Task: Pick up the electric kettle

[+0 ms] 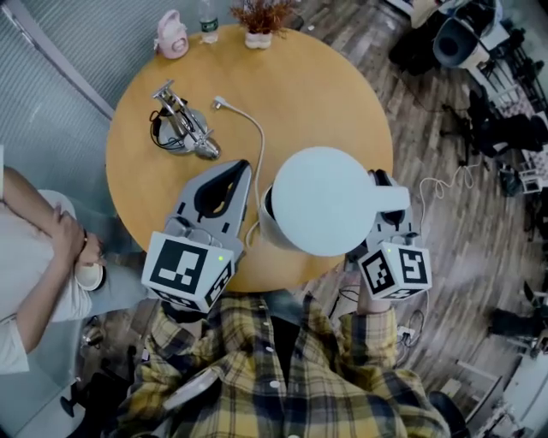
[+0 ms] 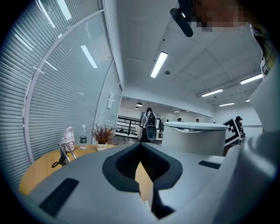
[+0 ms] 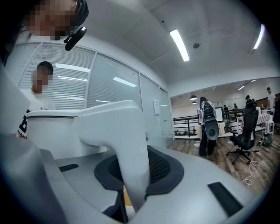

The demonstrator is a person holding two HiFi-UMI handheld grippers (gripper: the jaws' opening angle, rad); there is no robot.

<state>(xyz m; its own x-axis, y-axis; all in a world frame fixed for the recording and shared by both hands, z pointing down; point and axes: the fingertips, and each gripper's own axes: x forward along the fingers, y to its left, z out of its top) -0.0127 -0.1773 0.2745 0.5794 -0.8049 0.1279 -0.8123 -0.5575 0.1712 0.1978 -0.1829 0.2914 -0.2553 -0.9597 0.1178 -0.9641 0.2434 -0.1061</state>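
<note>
The white electric kettle (image 1: 321,201) hangs above the near edge of the round wooden table (image 1: 325,94), its flat lid facing up. My right gripper (image 1: 382,186) is shut on the kettle's handle (image 3: 127,144), which runs down between the dark pads in the right gripper view, with the kettle body (image 3: 61,131) just left of it. My left gripper (image 1: 243,171) sits beside the kettle's left side, apart from it, shut with nothing between its jaws. In the left gripper view the kettle (image 2: 194,138) shows to the right of that gripper's tips (image 2: 141,144).
A metal stand with a black cable (image 1: 181,128) lies on the table's left part. A white cord (image 1: 254,137) runs toward the kettle. A pink object (image 1: 172,36), a bottle (image 1: 208,21) and a small plant (image 1: 259,21) stand at the far edge. A person (image 1: 34,248) sits at left.
</note>
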